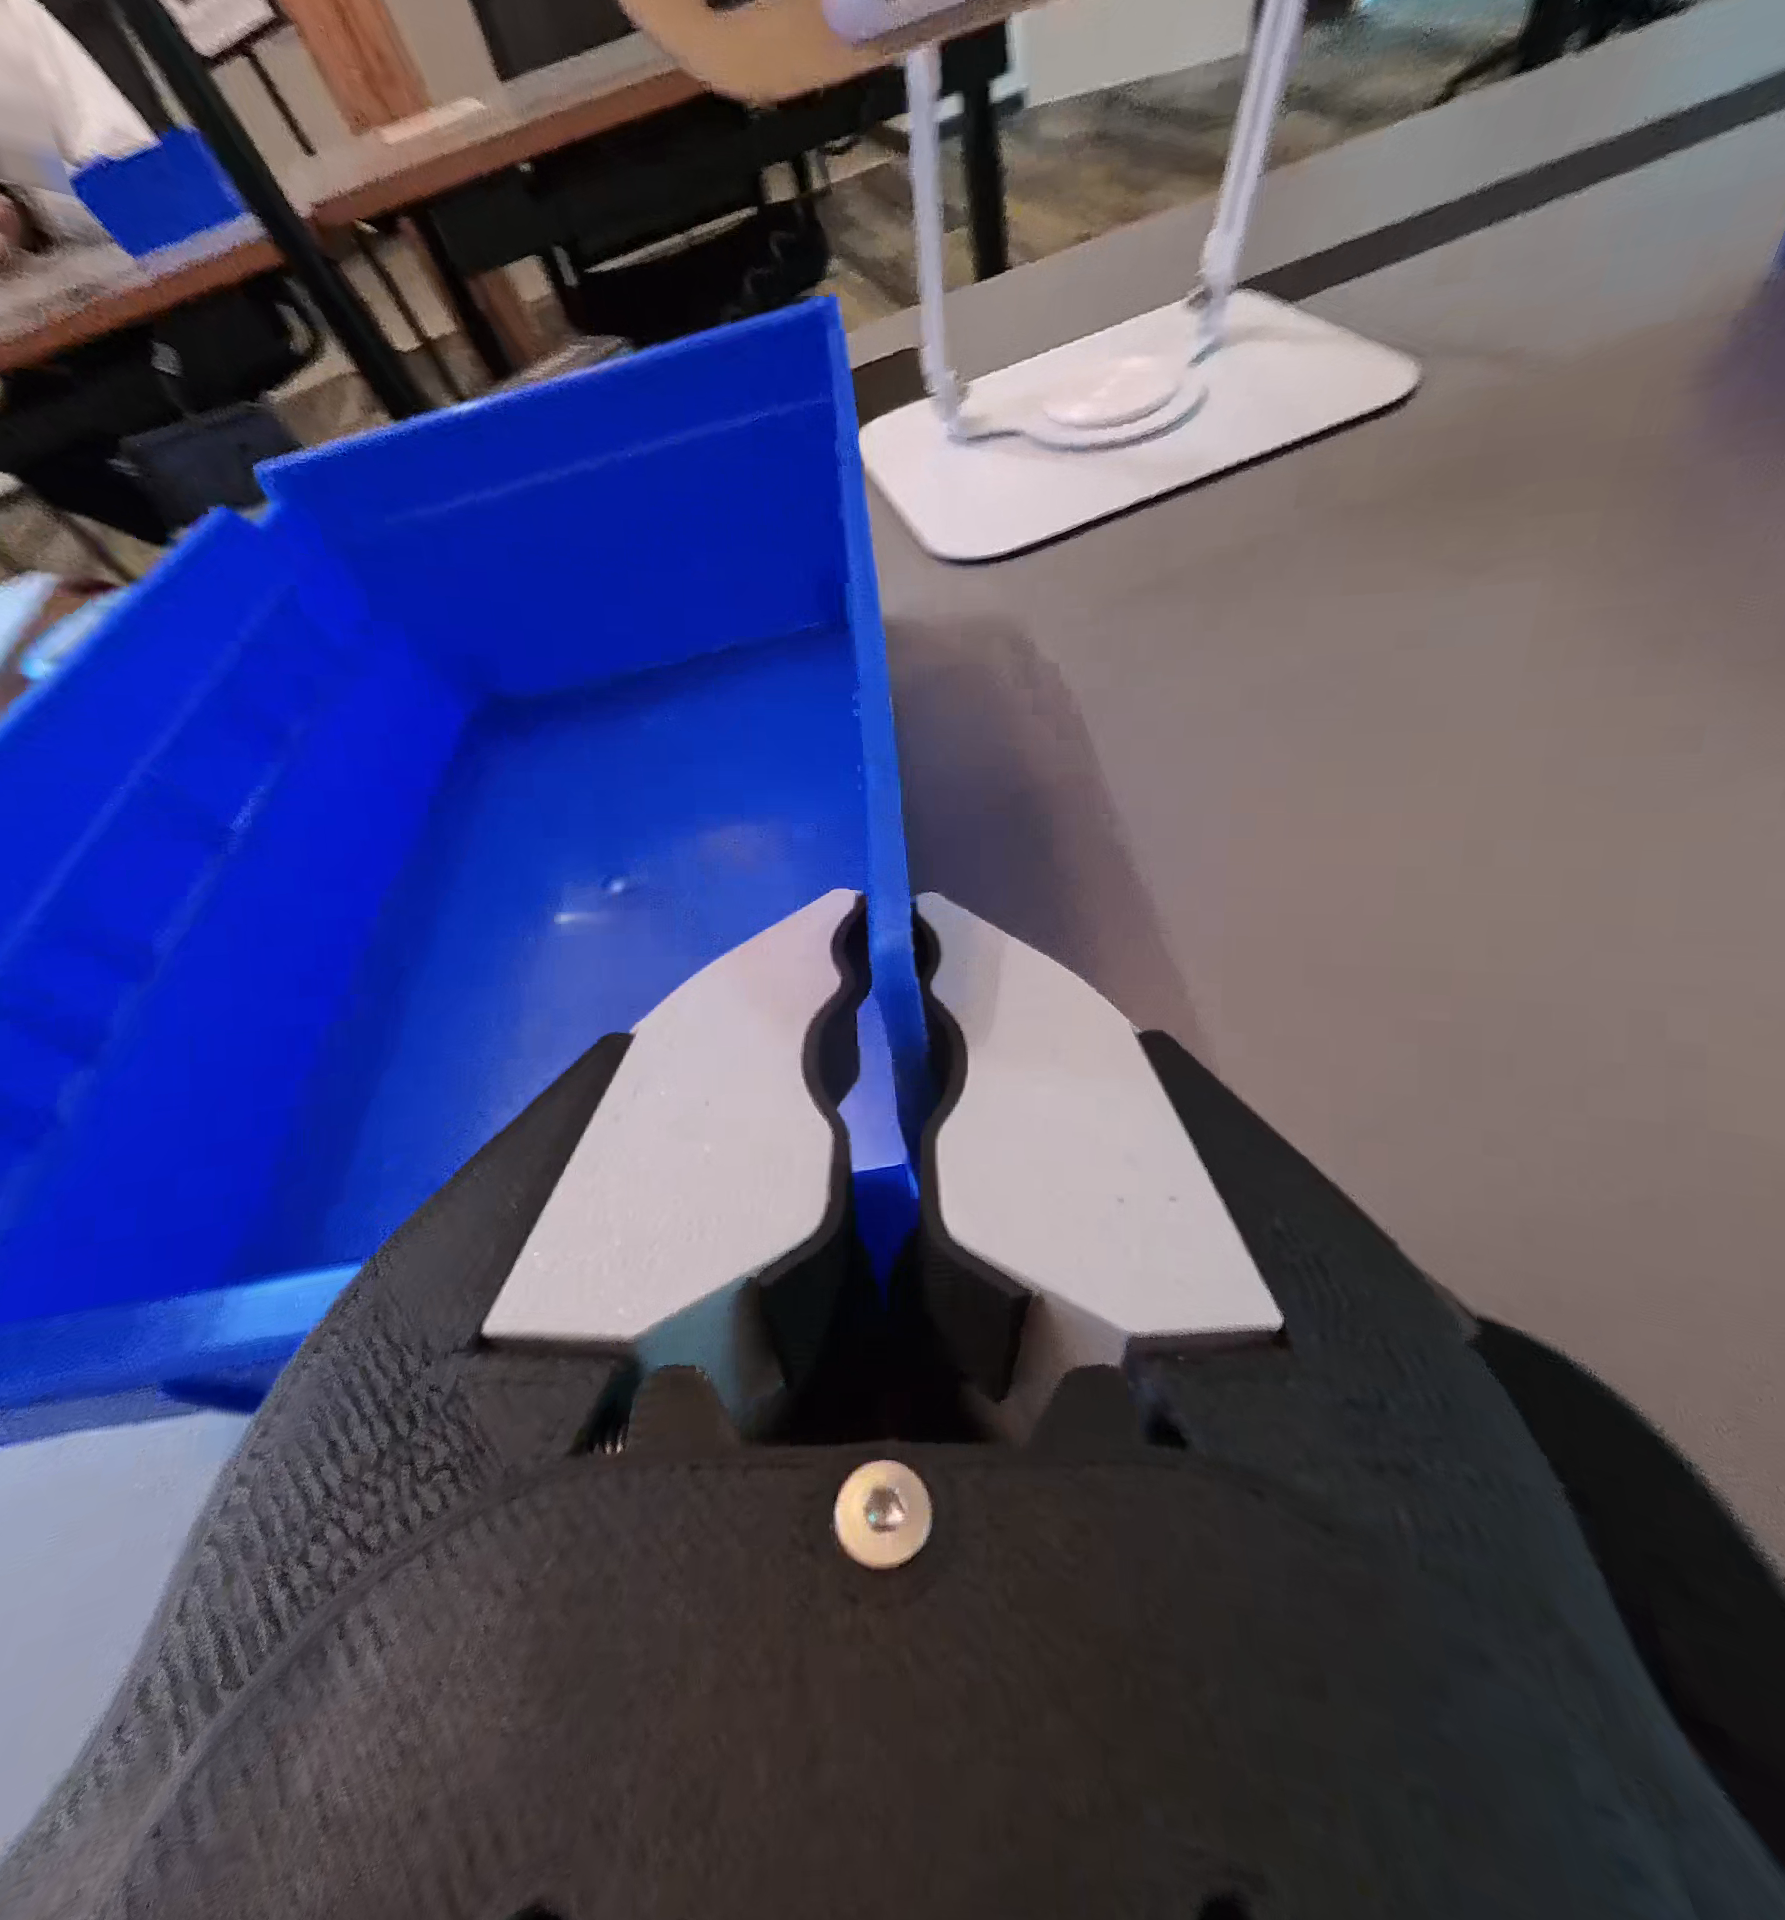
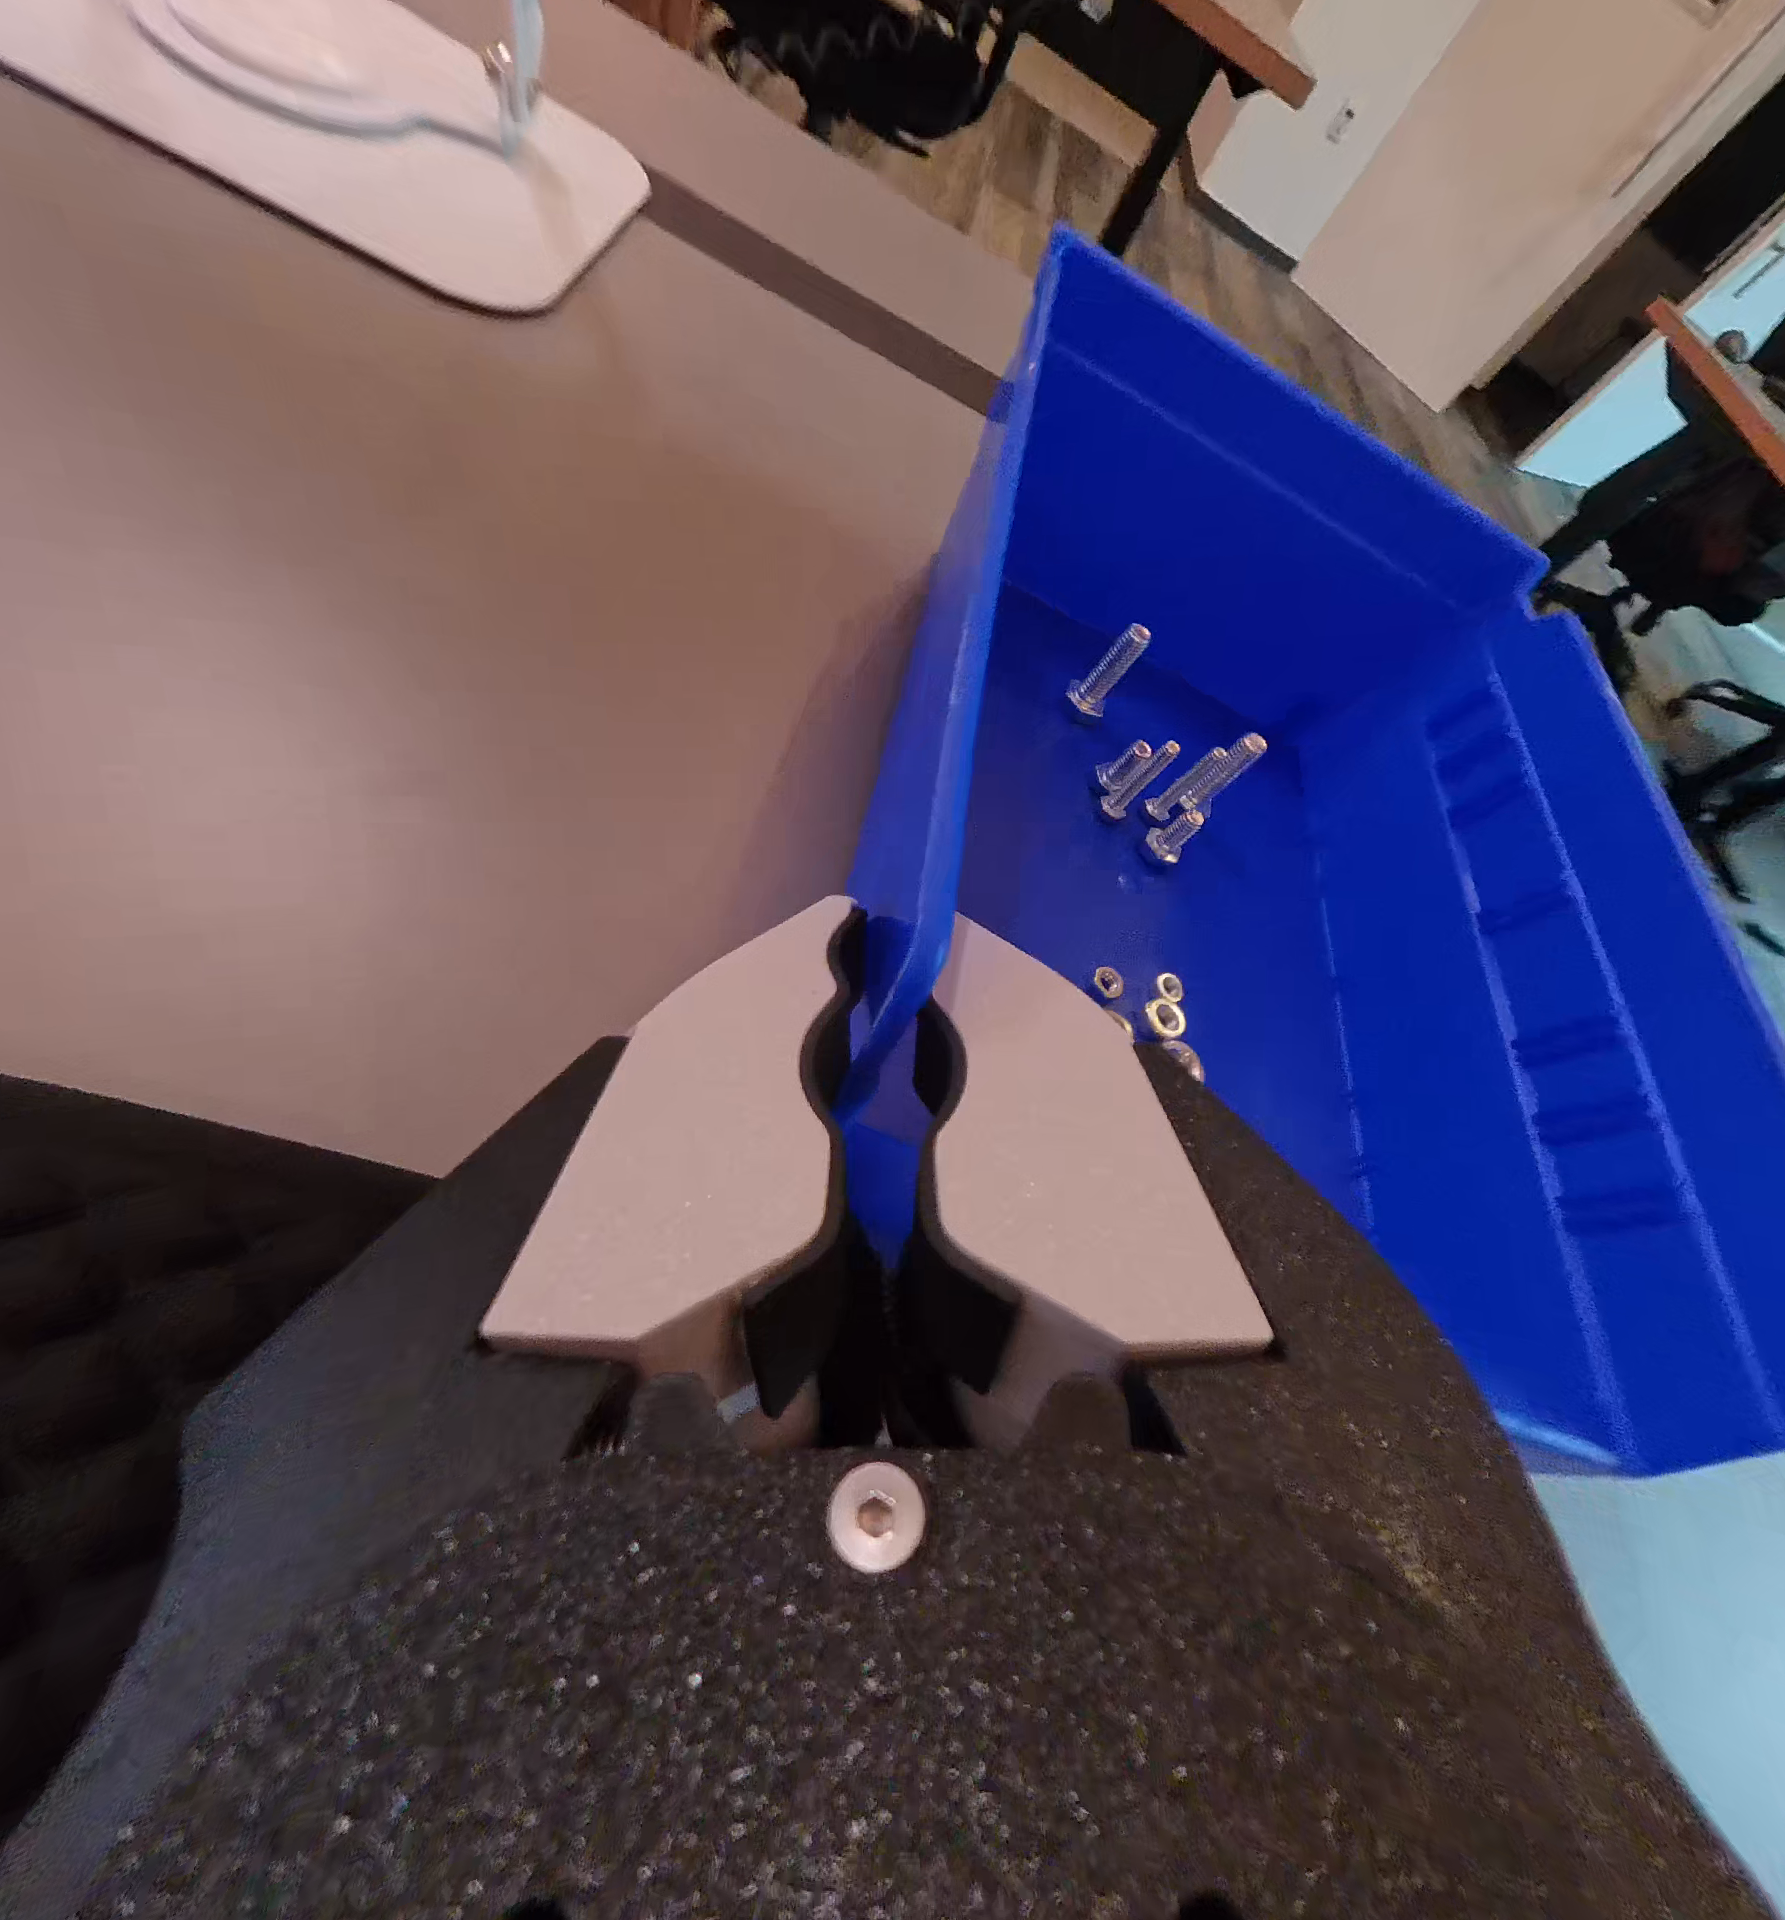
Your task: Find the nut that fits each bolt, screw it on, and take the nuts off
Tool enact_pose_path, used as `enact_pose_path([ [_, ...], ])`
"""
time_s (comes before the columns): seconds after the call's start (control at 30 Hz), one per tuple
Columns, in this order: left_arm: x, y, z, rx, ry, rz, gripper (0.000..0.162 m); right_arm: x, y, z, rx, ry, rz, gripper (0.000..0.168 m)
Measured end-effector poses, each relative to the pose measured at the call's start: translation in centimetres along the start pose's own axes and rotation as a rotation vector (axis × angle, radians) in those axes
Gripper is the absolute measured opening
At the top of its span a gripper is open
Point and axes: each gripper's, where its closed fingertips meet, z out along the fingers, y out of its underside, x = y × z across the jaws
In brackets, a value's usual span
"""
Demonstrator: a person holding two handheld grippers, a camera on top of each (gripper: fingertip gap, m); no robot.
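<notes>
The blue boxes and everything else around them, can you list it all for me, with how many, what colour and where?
left bin: one, blue, on the table at the left, looks empty
right bin: one, blue, on the table at the right
bolts: about six, silver, loose at the far end of the right bin
nuts: about four showing, silver, near end of the right bin, partly hidden by the claw
stand base: one, white, flat on the table between the bins
table: one, grey, under everything
left claw: one, grey and black, shut on the left bin's wall
right claw: one, grey and black, shut on the right bin's wall

Office: rows of desks (image 1: pixel 244 260), chairs (image 2: pixel 1719 582).
</notes>
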Motion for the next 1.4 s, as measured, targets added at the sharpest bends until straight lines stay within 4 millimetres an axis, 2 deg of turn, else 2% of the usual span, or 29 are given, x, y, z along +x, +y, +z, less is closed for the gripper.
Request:
enact_pose_path([
  [0.2,3.4,-1.6,0.2,0.058,0.066,0.015,0.005,-3.1,-2.4,-1.2,0.111,-0.103,0.075,0.005],
  [0.43,7.0,-2.0,0.9,0.056,0.085,0.102,0.007,-7.2,-6.3,-2.3,0.214,-0.127,0.087,0.006],
  [0.63,9.2,-2.5,1.2,0.069,0.140,0.107,0.007,-11.8,-7.8,-2.2,0.231,-0.187,0.053,0.006],
  [0.8,9.9,-3.0,1.8,0.069,0.155,0.115,0.007,-15.0,-8.5,-1.7,0.229,-0.234,0.024,0.006],
  [1.0,10.3,-2.9,2.2,0.070,0.179,0.113,0.009,-17.7,-8.8,-1.2,0.221,-0.289,0.014,0.008],
  [1.1,10.4,-3.3,2.1,0.091,0.175,0.105,0.019,-19.1,-8.7,-1.1,0.209,-0.340,-0.031,0.015],
  [1.17,10.2,-4.5,1.5,0.159,0.144,0.103,0.029,-19.5,-9.9,-2.1,0.296,-0.394,0.004,0.021],
  [1.23,10.8,-6.5,0.2,0.266,0.145,0.096,0.036,-18.9,-11.4,-3.6,0.402,-0.453,0.096,0.031],
  [1.3,12.4,-8.1,-1.3,0.355,0.195,0.076,0.042,-17.2,-12.0,-4.5,0.452,-0.467,0.175,0.044],
  [1.4,16.3,-9.1,-2.6,0.381,0.365,-0.009,0.056,-13.0,-11.1,-4.6,0.457,-0.381,0.223,0.066],
])
